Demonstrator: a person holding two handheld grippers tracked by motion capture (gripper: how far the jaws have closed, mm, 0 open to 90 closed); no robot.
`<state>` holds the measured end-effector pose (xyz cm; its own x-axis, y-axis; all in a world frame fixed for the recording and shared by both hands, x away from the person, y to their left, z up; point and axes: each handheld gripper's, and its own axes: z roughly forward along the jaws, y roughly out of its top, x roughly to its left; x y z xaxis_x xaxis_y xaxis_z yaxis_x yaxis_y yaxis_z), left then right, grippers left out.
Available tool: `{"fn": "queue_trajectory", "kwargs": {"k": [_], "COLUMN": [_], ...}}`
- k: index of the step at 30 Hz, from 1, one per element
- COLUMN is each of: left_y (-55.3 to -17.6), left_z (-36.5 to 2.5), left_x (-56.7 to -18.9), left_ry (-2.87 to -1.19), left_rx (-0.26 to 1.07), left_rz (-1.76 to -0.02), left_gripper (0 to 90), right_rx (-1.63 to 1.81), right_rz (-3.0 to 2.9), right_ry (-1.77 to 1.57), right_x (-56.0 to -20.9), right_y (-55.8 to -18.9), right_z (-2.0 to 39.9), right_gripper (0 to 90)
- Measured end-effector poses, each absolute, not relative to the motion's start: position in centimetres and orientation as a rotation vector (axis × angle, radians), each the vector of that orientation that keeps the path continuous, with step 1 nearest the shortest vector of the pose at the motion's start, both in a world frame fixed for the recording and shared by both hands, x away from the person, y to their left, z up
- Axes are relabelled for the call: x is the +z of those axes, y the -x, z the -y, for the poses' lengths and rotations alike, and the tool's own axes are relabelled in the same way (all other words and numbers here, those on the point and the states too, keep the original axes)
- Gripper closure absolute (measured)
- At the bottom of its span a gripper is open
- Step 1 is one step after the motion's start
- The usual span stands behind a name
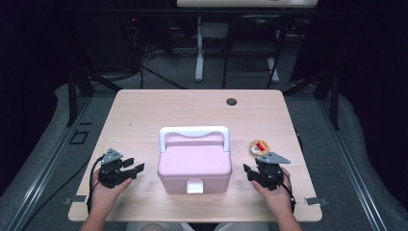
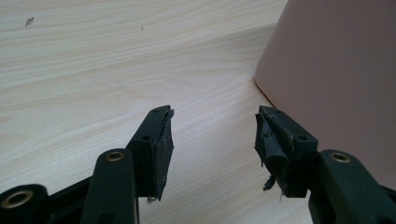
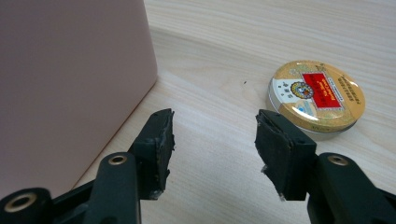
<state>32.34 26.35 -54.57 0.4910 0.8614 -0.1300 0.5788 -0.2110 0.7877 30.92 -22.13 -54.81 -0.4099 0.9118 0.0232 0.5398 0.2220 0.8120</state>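
High view: a person's two hands rest at the near edge of a pale wooden table [image 1: 144, 110], each holding a black two-jaw gripper, with a pink box [image 1: 194, 163] between them. Nearest the camera, the left gripper [image 1: 135, 164] sits just to the left of the box and the right gripper [image 1: 249, 172] just to its right — neither touches it. Both stand with jaws spread and nothing between the pads.

Seen along the left gripper [image 2: 214, 135], only bare wood grain lies between the worn black pads [image 2: 163, 149]; the box's pink side wall [image 2: 336, 74] rises just beyond the right-hand jaw, close but apart from it. Along the right gripper [image 3: 214, 135], the same pink wall [image 3: 70, 79] stands just beyond the left-hand jaw, and a round gold tin [image 3: 317, 98] with a red label lies flat on the table just ahead of the right-hand jaw, untouched.

Farther from the grippers, the box's white handle [image 1: 194, 132] stands upright over its closed lid, a white latch [image 1: 194, 186] on the near face. Beyond it — a dark round hole [image 1: 231, 102] in the tabletop.
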Motion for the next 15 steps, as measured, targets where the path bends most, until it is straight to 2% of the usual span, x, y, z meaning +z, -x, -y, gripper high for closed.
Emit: {"fn": "queue_trajectory", "kwargs": {"k": [15], "left_y": [-32.3], "left_z": [-25.2], "left_x": [-53.5], "left_ry": [-1.93], "left_rx": [0.386], "left_rz": [-1.184], "left_gripper": [49.6], "right_rx": [1.113], "right_rz": [-2.077], "right_ry": [-1.355], "right_x": [-54.3], "right_y": [-30.6], "right_z": [21.7], "right_gripper": [45.5]}}
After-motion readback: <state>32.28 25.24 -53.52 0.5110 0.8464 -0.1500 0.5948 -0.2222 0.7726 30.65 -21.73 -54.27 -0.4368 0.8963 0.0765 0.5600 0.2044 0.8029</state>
